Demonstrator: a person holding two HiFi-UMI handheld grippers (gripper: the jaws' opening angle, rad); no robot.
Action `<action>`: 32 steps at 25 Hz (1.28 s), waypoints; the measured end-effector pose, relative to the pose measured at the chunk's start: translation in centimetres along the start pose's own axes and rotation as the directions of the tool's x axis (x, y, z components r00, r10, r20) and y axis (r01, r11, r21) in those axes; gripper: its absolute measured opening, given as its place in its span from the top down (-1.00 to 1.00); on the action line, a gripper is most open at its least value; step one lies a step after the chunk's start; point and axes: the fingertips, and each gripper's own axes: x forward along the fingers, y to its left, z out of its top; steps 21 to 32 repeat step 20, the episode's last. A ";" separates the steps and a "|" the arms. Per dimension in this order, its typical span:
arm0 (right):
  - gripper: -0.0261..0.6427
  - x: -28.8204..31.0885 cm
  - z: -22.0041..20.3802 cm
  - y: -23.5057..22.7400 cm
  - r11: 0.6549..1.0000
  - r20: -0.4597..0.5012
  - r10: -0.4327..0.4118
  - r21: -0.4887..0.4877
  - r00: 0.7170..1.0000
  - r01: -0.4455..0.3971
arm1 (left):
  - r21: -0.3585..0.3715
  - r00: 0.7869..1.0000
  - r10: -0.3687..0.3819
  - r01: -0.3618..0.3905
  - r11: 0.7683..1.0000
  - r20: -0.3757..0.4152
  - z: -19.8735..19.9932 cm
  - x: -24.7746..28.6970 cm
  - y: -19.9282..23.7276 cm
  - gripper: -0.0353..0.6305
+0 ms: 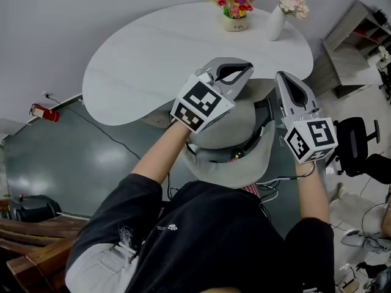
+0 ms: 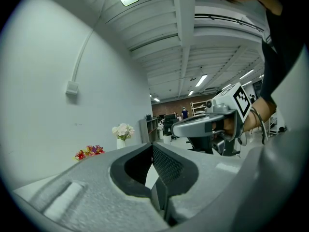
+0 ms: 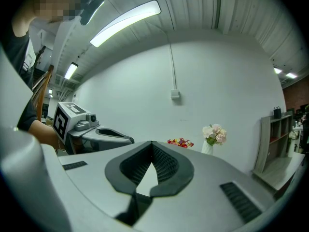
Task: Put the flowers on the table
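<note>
Flowers stand at the far edge of the table; left gripper and right gripper, both shut and empty, should not bump them.

White rounded table, pot of red flowers, white vase of pale flowers nearby

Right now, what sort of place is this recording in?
Probably an office or lab workspace: a white rounded table with a pot of colourful flowers and a white vase of pale flowers, an open shelving unit, a black office chair.
</note>
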 end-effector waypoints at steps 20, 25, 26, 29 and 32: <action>0.89 0.3 0.4 -0.6 1.000 0.019 -0.007 0.009 1.000 0.007 | -0.007 1.000 -0.024 0.024 1.000 0.016 0.4 0.9 0.6 0.88; 0.89 0.3 0.4 -0.6 1.000 0.019 -0.007 0.009 1.000 0.007 | -0.007 1.000 -0.024 0.024 1.000 0.016 0.4 0.9 0.6 0.88; 0.89 0.3 0.4 -0.6 1.000 0.019 -0.007 0.009 1.000 0.007 | -0.007 1.000 -0.024 0.024 1.000 0.016 0.4 0.9 0.6 0.88; 0.89 0.3 0.4 -0.6 1.000 0.019 -0.007 0.009 1.000 0.007 | -0.007 1.000 -0.024 0.024 1.000 0.016 0.4 0.9 0.6 0.88; 0.89 0.3 0.4 -0.6 1.000 0.019 -0.007 0.009 1.000 0.007 | -0.007 1.000 -0.024 0.024 1.000 0.016 0.4 0.9 0.6 0.88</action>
